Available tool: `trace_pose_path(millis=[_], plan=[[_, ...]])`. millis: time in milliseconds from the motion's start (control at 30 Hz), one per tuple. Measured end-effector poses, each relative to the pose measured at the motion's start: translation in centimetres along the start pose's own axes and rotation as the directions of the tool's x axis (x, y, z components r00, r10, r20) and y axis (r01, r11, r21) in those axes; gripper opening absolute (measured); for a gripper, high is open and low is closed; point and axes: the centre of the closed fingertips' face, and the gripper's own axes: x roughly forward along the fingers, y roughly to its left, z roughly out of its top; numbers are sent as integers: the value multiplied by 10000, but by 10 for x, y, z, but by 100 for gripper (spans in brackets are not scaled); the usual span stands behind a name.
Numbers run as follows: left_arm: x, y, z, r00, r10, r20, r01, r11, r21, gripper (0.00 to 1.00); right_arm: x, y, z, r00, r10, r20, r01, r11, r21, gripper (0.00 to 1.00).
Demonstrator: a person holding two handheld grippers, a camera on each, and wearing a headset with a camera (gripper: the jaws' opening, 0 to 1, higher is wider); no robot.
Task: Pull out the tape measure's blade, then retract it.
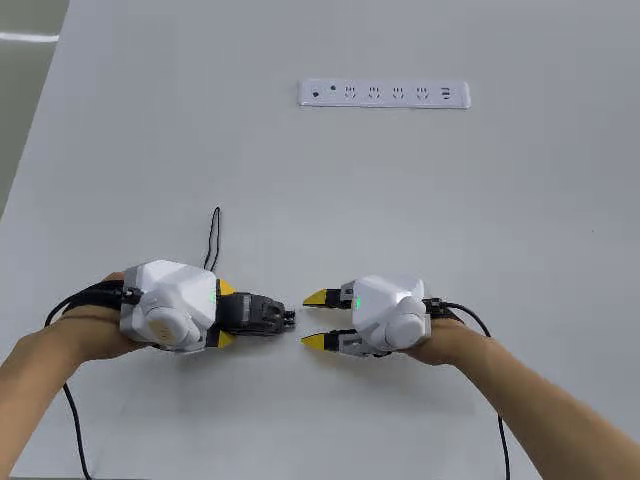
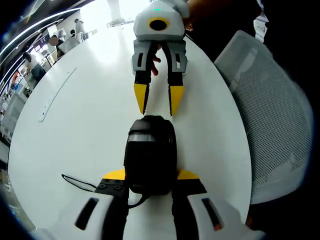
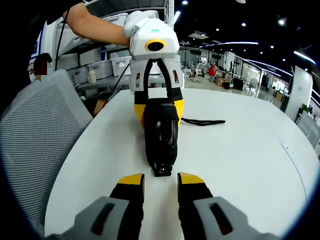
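Bright o/h light, soft shadows, table glare, fisheye-warped edges.

No text, brand or number can be read. The tape measure shows only a plain black case, and the marks on the power strip are too small to make out.

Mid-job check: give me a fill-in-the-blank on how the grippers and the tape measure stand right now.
1. The left gripper is shut on the ____.
2. The right gripper, facing it, has its jaws ____.
3. The blade's end hook sits just ahead of the right gripper's ____ fingertips.
4. The strap lying on the table is ____.
Missing words: tape measure; open; yellow; black.
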Motion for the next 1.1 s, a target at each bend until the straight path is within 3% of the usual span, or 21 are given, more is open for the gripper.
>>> trace_pose_path(millis=[300,833,1100], plan=[[1,0,-1,9998,-28,211,31,9999,-136,29,14,-2,-9,9994,195,-296,-195,9998,32,19],[2,0,-3,9985,-18,550,34,9996,-296,28,22,1,-2,9983,579,-75,-574,9969,541,14],[2,-1,-4,9983,-51,588,72,9994,-348,28,22,2,-3,9973,651,-347,-645,9978,163,12]])
